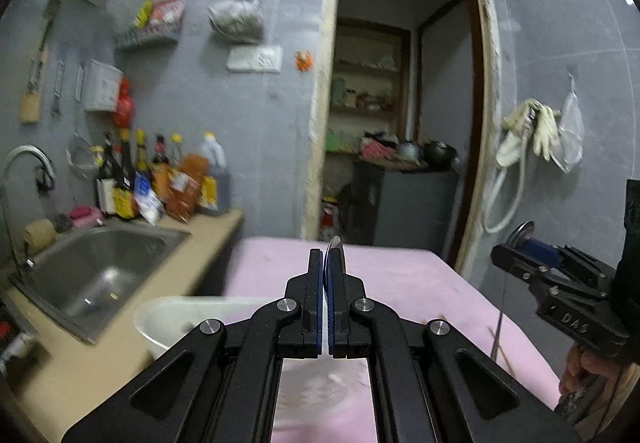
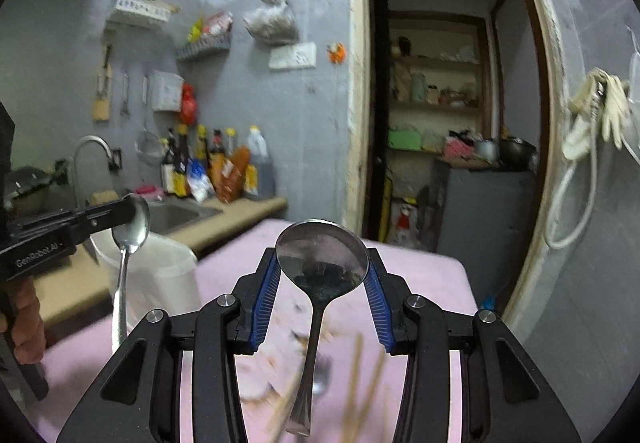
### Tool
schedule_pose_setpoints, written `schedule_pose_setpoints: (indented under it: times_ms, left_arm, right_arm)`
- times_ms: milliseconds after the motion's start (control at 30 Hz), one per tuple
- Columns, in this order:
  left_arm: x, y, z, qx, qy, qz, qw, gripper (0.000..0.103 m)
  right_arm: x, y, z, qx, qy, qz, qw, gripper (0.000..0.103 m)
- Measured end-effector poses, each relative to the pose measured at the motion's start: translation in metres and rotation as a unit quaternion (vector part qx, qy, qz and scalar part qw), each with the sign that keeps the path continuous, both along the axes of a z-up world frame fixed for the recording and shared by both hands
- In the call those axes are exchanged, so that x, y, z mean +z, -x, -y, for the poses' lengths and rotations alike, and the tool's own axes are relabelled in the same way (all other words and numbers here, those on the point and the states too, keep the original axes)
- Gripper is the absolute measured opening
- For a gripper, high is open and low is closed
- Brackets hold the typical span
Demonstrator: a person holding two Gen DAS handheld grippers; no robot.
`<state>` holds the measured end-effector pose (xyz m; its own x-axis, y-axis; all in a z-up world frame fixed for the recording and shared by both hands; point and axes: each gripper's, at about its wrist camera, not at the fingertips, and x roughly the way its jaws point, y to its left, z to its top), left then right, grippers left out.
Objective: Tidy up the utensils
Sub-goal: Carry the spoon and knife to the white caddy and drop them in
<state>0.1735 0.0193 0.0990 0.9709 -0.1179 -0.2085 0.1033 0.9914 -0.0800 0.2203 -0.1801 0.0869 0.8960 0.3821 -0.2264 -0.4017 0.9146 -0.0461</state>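
Note:
My left gripper (image 1: 329, 267) is shut on a small metal spoon (image 1: 334, 245), held edge-on by its bowl. In the right wrist view that gripper (image 2: 134, 213) holds the spoon (image 2: 130, 235) with the handle hanging down above a white container (image 2: 160, 271). My right gripper (image 2: 322, 263) grips a large metal spoon (image 2: 322, 259) by the sides of its bowl, handle hanging down. In the left wrist view the right gripper (image 1: 516, 247) is at the right edge. Wooden chopsticks (image 2: 356, 375) lie blurred on the pink cloth (image 2: 420, 271).
A steel sink (image 1: 96, 271) with a tap sits in the tan counter (image 1: 80, 355) on the left, with sauce bottles (image 1: 160, 179) behind it. An open doorway (image 1: 404, 103) is ahead. Gloves (image 1: 532, 131) hang on the right wall.

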Motion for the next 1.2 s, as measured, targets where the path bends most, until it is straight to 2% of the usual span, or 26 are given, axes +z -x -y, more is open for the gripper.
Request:
schedule_pose_setpoints:
  times_ms: [167,300,500,767,967,1200]
  left_arm:
    - [0.024,0.004,-0.038,0.056,-0.016,0.036,0.9977,0.000]
    - [0.032,0.002,-0.066,0.112,-0.039,0.060,0.9911,0.000]
    - [0.020,-0.015,-0.094,0.178,-0.063,0.074,0.9792,0.000]
    - [-0.021,-0.043,-0.094,0.191,-0.084,0.050,0.9767,0.000]
    - [-0.047,-0.057,-0.094,0.184,-0.065,0.024,0.9805,0.000]
    - [-0.058,-0.060,-0.093,0.155,-0.038,-0.007,0.9872,0.000]
  right_arm:
    - [0.034,-0.007,-0.035,0.051,-0.027,0.034,0.998,0.040]
    - [0.051,-0.013,-0.066,0.083,-0.038,0.059,0.994,0.040]
    - [0.046,-0.032,-0.108,0.115,-0.051,0.066,0.990,0.040]
    - [0.008,-0.050,-0.125,0.124,-0.049,0.030,0.991,0.040]
    - [-0.015,-0.053,-0.124,0.119,-0.040,0.015,0.992,0.040]
    - [-0.034,-0.057,-0.126,0.121,-0.028,-0.008,0.992,0.040]
